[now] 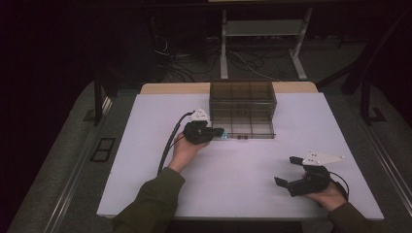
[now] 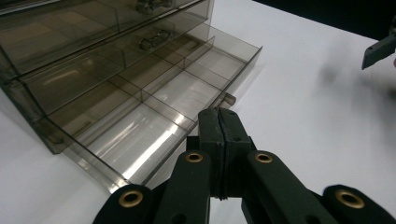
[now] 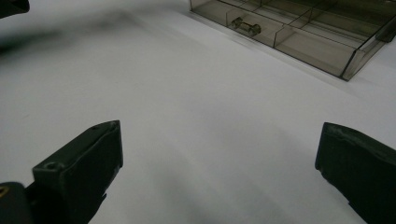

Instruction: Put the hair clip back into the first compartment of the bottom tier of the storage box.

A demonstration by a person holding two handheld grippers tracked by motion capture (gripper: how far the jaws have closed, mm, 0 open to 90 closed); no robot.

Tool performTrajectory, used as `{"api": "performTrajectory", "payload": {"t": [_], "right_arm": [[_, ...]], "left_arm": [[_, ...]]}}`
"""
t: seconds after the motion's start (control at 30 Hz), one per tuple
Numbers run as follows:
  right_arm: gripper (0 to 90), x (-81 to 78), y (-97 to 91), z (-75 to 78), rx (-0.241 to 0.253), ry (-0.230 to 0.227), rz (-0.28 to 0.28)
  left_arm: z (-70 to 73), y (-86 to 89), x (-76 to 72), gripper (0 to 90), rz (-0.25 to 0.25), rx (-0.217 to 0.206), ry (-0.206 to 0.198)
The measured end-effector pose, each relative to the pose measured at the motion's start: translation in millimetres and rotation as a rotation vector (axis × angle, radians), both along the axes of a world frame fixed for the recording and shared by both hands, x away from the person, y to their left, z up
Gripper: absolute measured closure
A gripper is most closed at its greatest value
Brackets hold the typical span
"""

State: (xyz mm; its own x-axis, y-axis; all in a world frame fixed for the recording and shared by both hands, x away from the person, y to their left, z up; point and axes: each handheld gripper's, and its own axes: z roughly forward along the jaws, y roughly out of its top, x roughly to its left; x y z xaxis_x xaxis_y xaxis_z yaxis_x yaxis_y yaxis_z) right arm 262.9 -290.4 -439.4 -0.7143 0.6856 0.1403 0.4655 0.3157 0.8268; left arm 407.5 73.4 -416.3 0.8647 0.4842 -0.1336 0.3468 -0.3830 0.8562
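We hold two grippers over a white table; our left gripper sits right at the front of a see-through brown box of drawers; its bottom drawer is pulled out, and its little boxes look bare; the two black jaws are pressed tight together with nothing between them, and their tips are just beside the small round knob on the drawer's front; we cannot tell if they touch it. Our right gripper rests low near our edge of the table, well apart from the box; its jaws stand wide apart and hold nothing.
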Motion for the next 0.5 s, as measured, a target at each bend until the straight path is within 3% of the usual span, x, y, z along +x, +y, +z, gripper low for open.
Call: {"api": "performTrajectory", "payload": {"t": [0.5], "right_arm": [[0.3, -0.5, -0.9, 0.0, -0.003, -0.002, -0.005]], "left_arm": [[13.5, 2.0, 20.9, 89.3, 0.034, -0.014, -0.029]]}}
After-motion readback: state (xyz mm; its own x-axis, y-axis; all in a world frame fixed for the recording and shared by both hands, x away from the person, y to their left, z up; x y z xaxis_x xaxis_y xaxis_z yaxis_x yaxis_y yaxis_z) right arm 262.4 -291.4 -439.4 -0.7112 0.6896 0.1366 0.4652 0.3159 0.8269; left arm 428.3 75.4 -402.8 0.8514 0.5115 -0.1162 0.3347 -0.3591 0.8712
